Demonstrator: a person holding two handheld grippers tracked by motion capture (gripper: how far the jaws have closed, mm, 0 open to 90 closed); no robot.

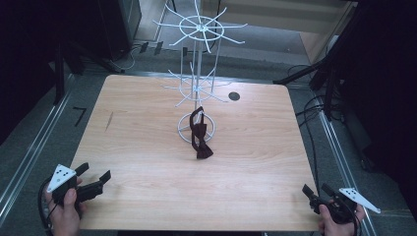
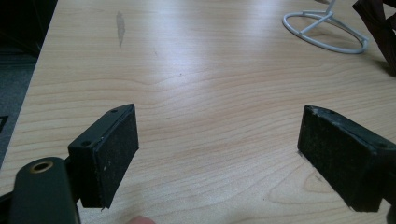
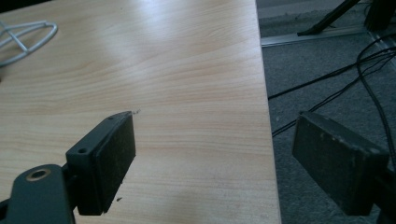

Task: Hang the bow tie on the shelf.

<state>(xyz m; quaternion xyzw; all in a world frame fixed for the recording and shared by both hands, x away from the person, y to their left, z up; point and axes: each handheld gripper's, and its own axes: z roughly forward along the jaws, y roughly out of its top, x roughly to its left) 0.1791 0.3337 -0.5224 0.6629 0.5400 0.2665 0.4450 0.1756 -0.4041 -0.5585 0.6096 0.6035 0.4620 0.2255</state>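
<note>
From the high view, a dark red bow tie [image 1: 200,139] lies at the counter's [image 1: 147,147] centre, draped over the ring base of a white wire rack [image 1: 196,73]. Its knotted bow end rests on the wood at about 5 o'clock from the base, while the strap runs up toward 12 o'clock against the pole, so its long axis runs near-far, slightly slanted. The left gripper [image 1: 96,181] sits at the near left corner, the bow tie at about 1 o'clock from it. The right gripper [image 1: 317,191] sits at the near right corner, the bow tie at about 10 o'clock. Both stand well apart from it, roughly equally far; neither looks clearly nearer.

In the left gripper view, the jaws gape wide over bare wood, holding nothing. The rack base [image 2: 324,31] and bow tie [image 2: 380,28] sit at 1 o'clock.

In the right gripper view, the jaws likewise stand released and empty, straddling the counter's right edge. The rack base [image 3: 23,39] is at 10 o'clock.
</note>
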